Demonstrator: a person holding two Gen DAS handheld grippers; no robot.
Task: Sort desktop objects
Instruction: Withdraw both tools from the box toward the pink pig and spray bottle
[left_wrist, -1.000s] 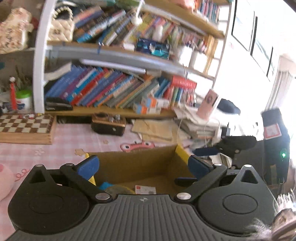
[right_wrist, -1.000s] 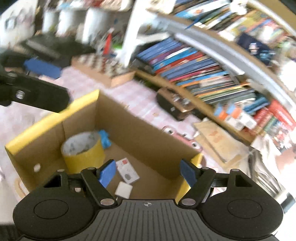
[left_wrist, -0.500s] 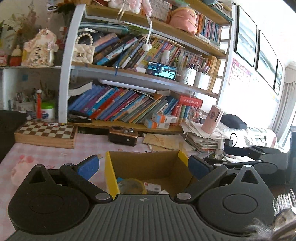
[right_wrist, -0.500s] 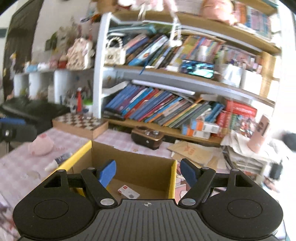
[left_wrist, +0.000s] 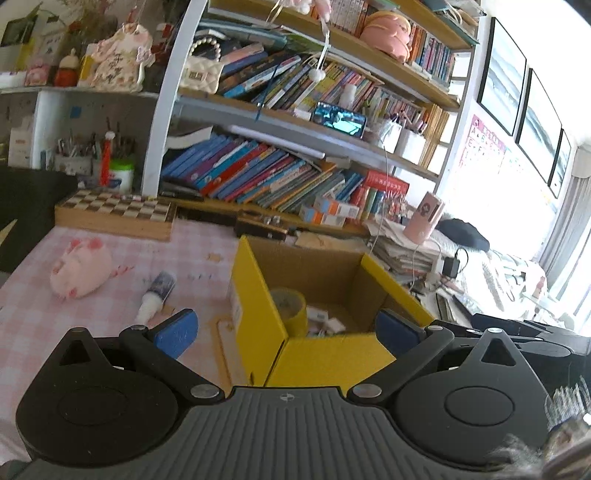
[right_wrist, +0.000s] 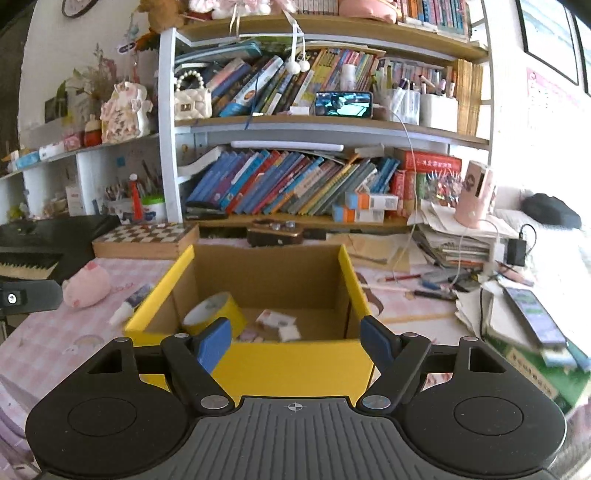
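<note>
Both grippers — left gripper (left_wrist: 286, 334) and right gripper (right_wrist: 297, 345) — gape wide, holding nothing. The yellow cardboard box (right_wrist: 291, 363) sits at twelve o'clock on the pink checked tablecloth (right_wrist: 48, 332), its near wall hiding part of the tape roll (right_wrist: 216, 312) — the small packets (right_wrist: 277, 319) beside it are too small to read.

One box (right_wrist: 280, 365), one tape roll (right_wrist: 216, 312) (yellow)

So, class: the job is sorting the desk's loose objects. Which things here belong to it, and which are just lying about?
Belongs to the job:
yellow box
tape roll
pink pig toy
small tube

Just lying about:
chessboard
shelved books
paper stack
</note>
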